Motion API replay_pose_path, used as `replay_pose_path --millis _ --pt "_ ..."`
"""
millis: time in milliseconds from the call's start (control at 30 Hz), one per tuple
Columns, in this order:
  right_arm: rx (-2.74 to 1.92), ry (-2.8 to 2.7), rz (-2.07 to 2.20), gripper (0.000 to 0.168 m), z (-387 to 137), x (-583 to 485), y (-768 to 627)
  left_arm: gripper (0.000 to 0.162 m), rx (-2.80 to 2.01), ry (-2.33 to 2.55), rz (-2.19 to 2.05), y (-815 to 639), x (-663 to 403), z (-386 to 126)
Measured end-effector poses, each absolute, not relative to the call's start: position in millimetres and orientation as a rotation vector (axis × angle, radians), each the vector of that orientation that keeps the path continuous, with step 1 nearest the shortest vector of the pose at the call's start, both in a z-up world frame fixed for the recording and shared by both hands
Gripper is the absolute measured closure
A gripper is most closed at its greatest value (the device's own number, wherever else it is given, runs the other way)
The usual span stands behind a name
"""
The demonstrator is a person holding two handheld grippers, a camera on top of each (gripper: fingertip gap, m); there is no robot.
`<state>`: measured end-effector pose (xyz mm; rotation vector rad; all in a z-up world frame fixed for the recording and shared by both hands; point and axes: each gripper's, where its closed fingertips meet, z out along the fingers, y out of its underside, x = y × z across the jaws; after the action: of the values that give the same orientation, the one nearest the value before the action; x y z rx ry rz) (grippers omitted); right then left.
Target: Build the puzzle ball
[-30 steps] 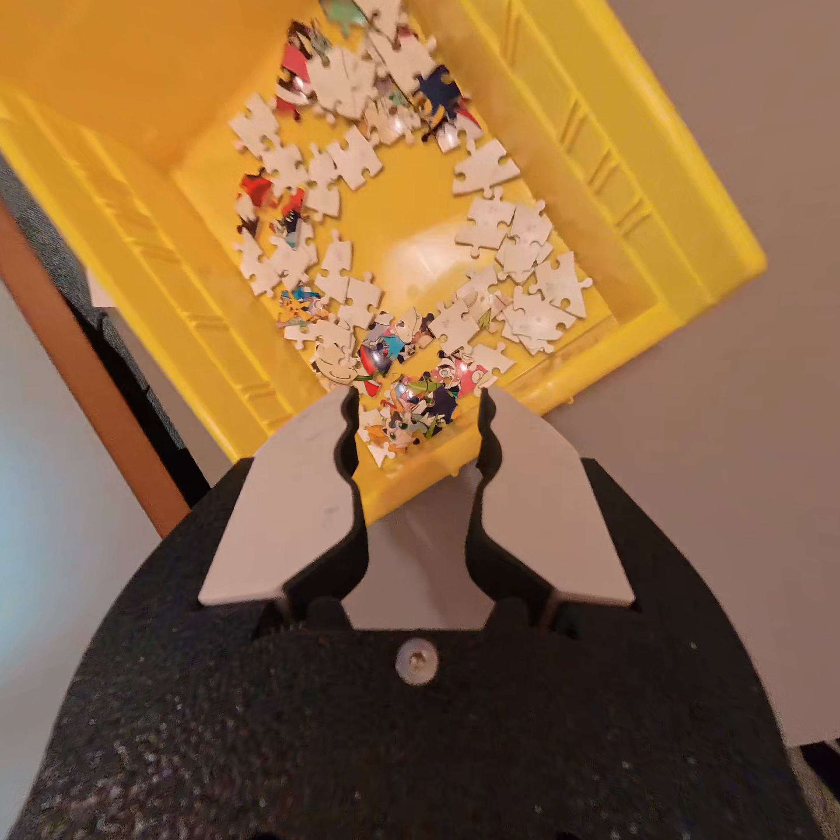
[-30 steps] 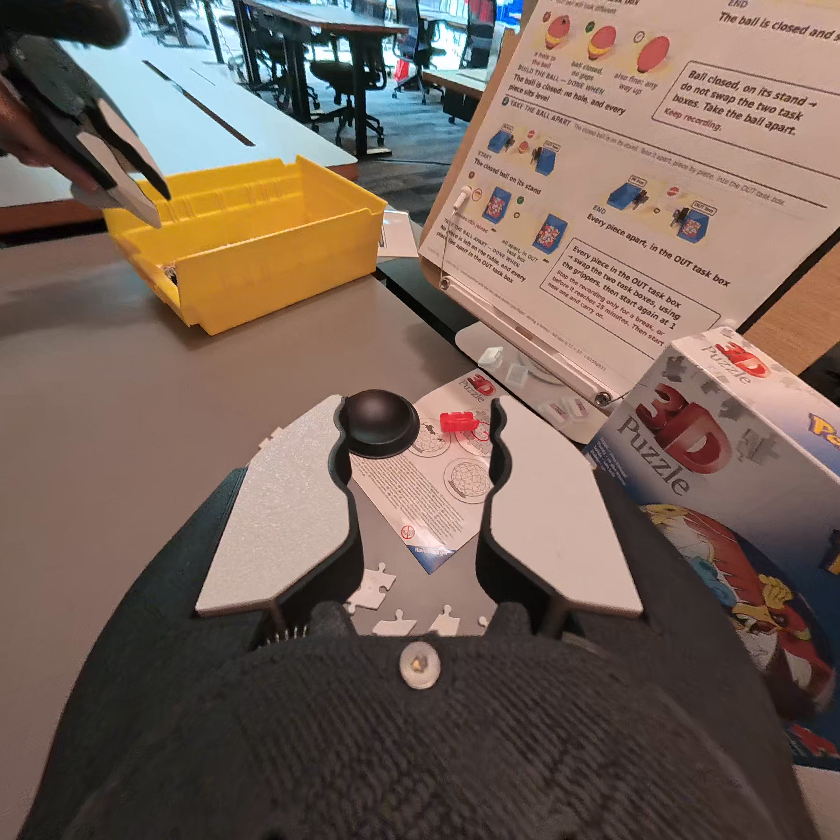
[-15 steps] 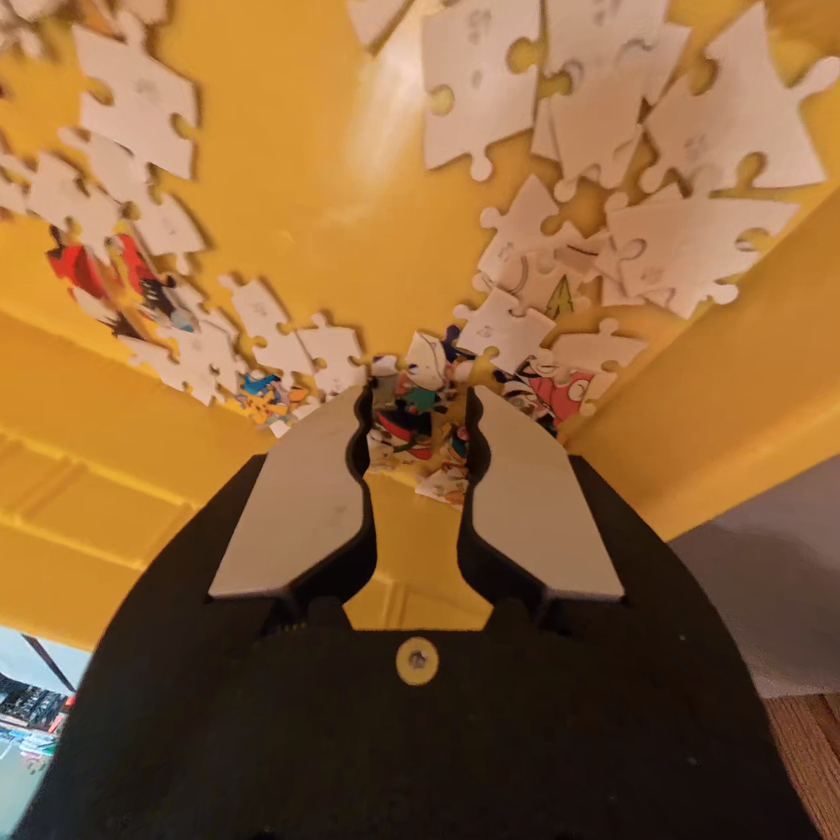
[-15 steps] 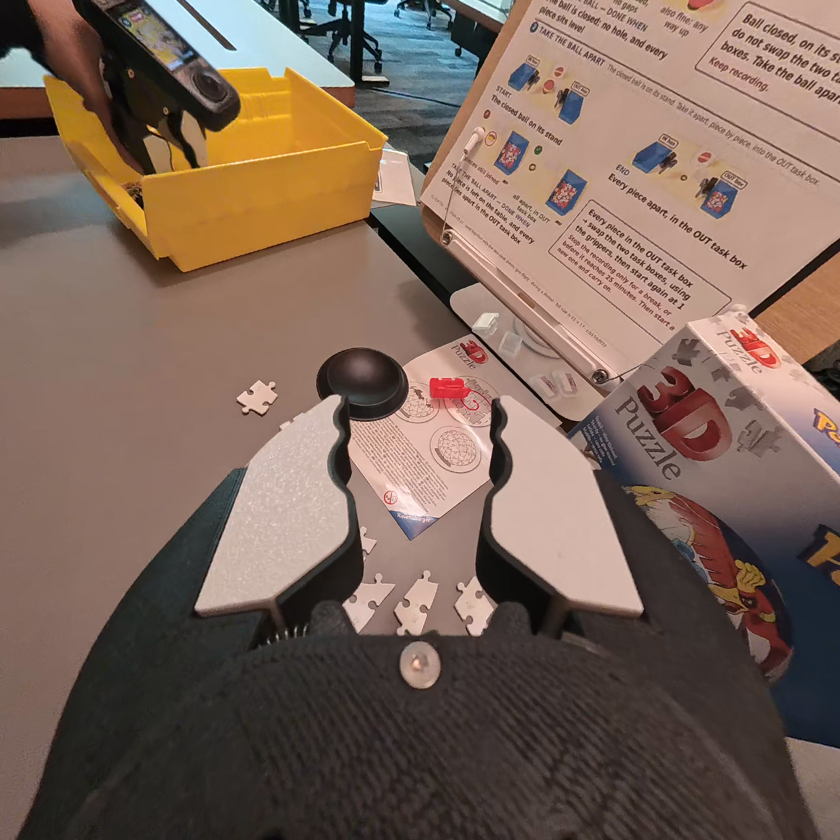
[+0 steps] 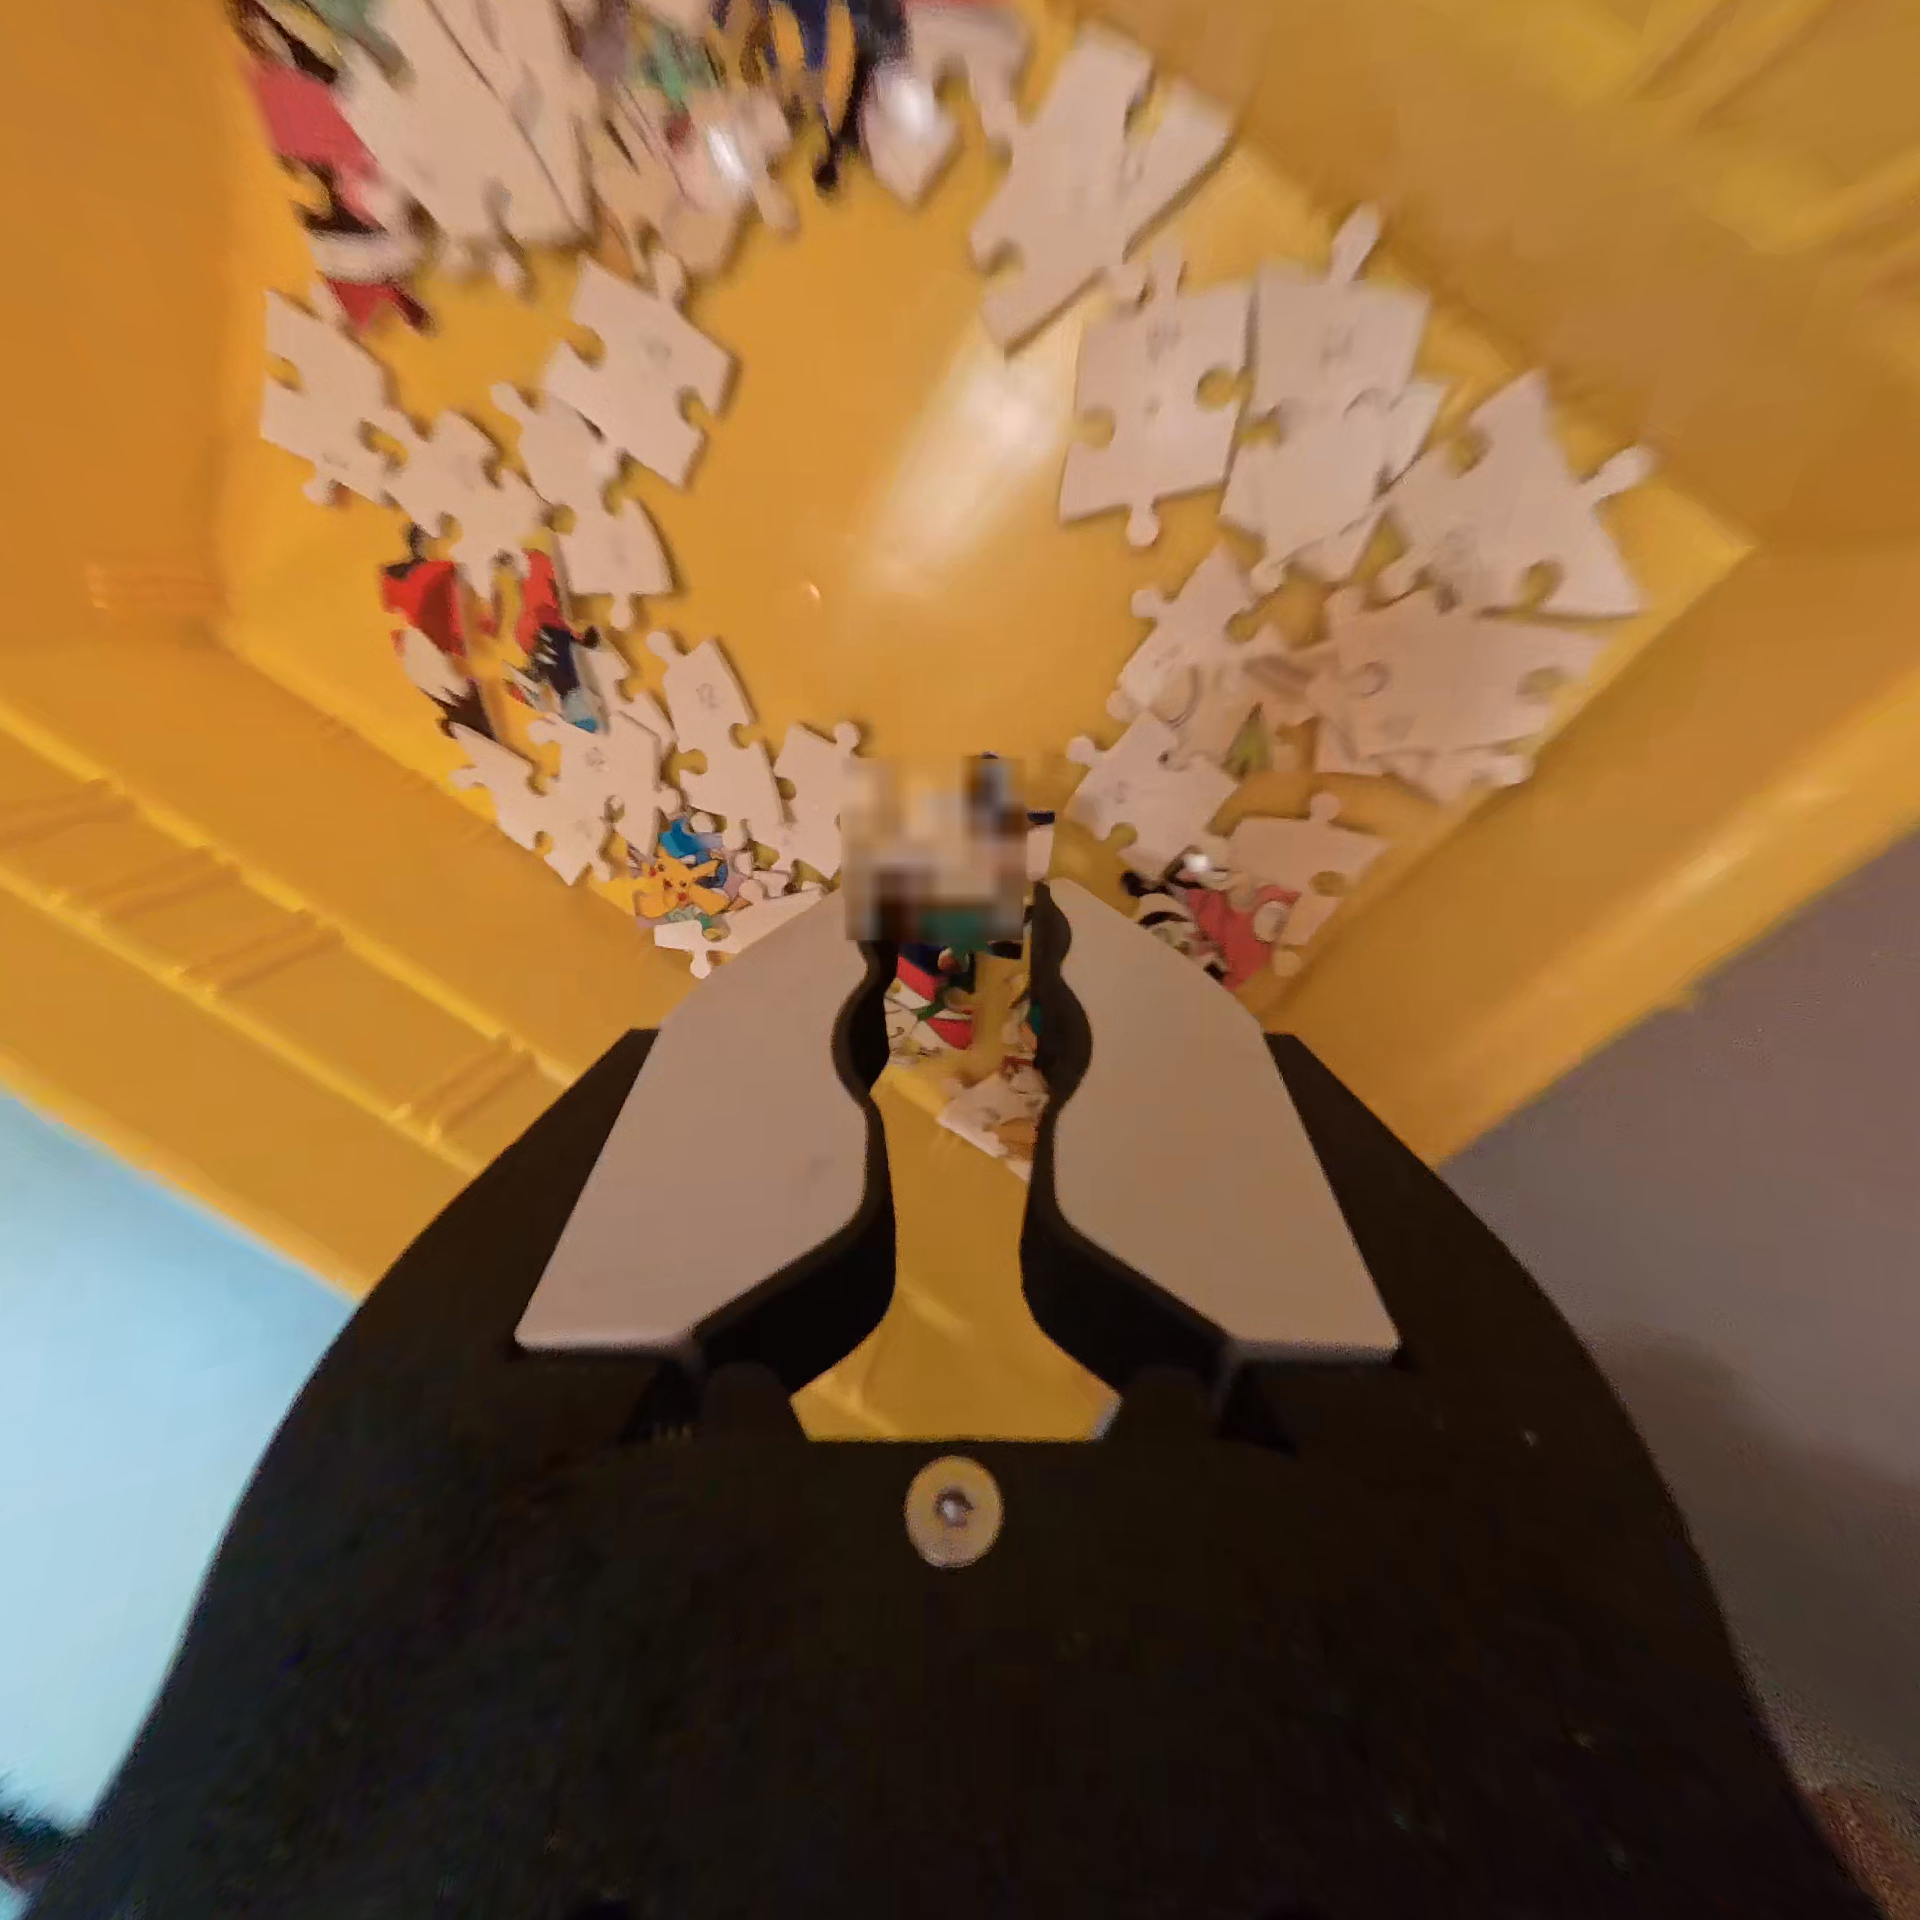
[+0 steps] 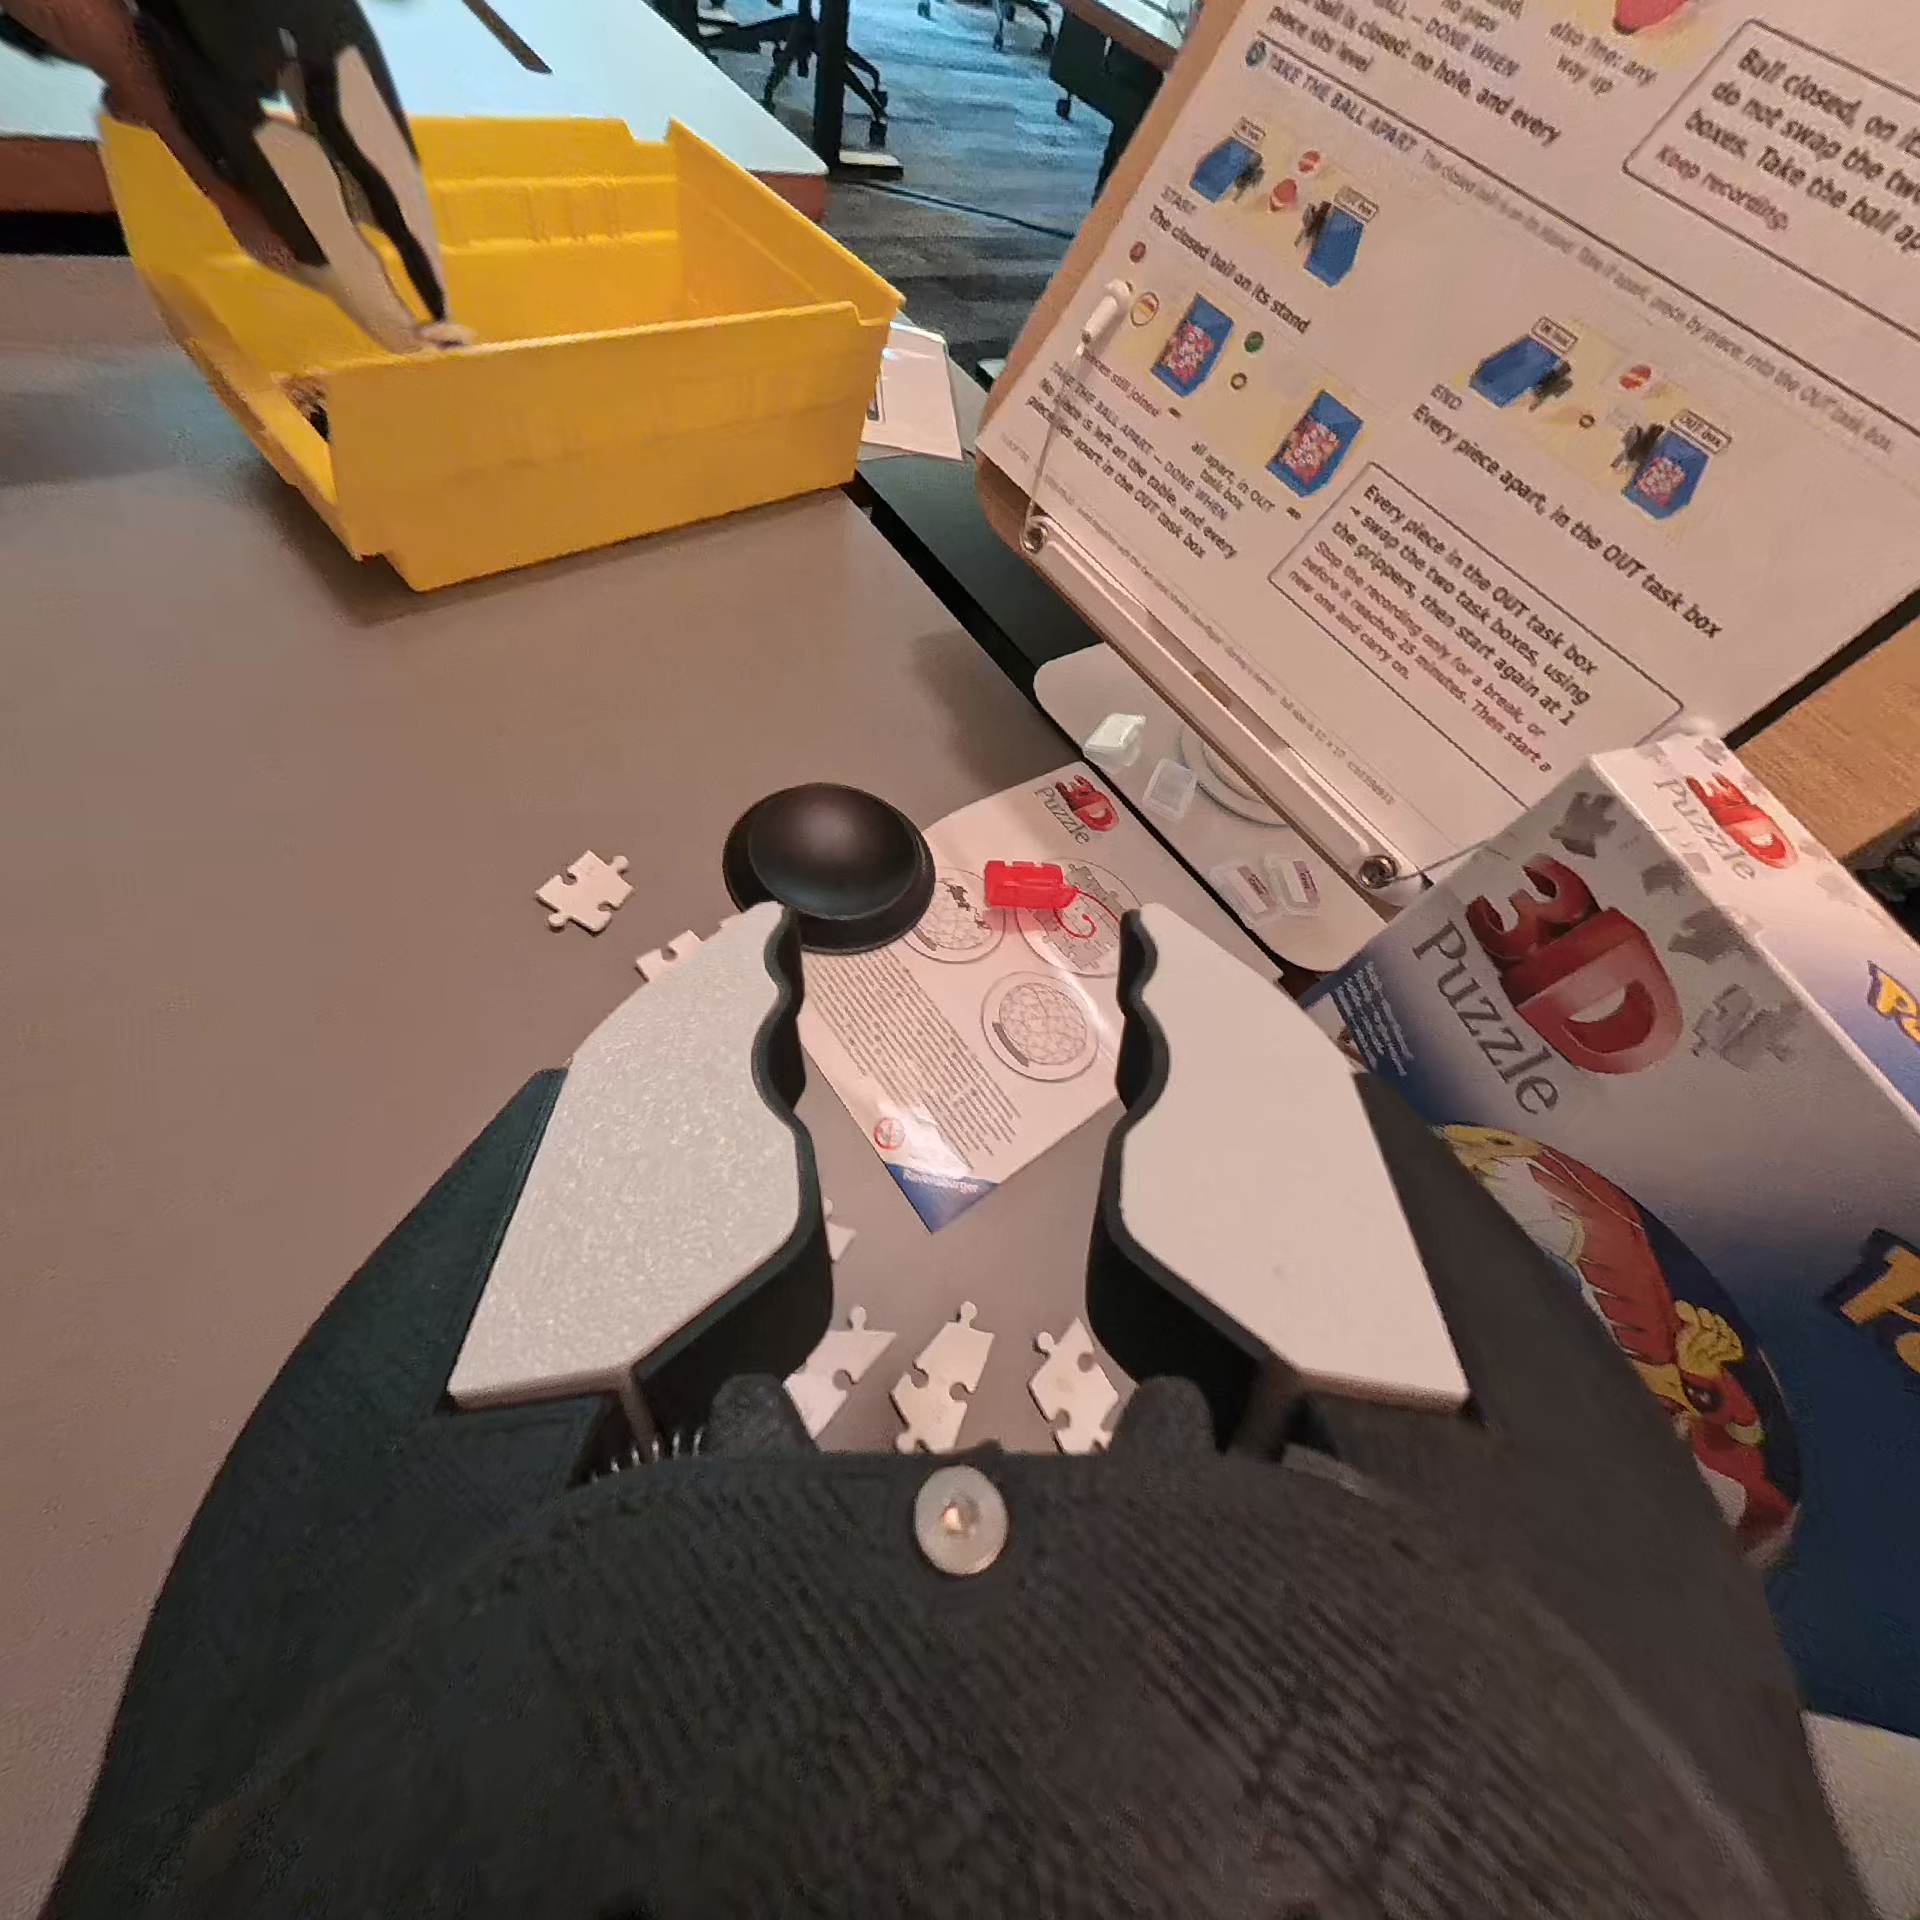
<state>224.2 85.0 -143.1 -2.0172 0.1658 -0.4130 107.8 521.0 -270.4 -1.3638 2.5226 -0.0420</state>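
Puzzle pieces litter the floor of the yellow bin; compared with half a second ago, the left gripper has pulled back slightly, jaws still parted above colourful pieces. The right gripper stays open over the leaflet, beside the black stand.

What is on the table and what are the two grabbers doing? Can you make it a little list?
left gripper: inside the yellow bin, jaws apart over coloured puzzle pieces
bin contents: many loose pieces, mostly white side up
right gripper: open, holding nothing, above the grey table
near right gripper: black stand, paper leaflet, small red part
loose on table: white pieces
far right: puzzle box, instruction board
ball: none built yet in view
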Motion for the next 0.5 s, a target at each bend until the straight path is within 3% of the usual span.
replay_pose_path --millis 133,300,500 --pt "-1.925 0.097 -0.304 0.112 -128 204 105 0.139 -1.319 2.306 -0.852 447 124 -187" --pt "-1.746 -0.035 0.015 0.114 -102 145 151 0.139 -0.782 1.975 -1.94 322 91 -72" --pt "-1.501 -0.098 0.519 0.124 -63 63 191 0.139 -0.208 1.555 -2.515 241 41 -26"
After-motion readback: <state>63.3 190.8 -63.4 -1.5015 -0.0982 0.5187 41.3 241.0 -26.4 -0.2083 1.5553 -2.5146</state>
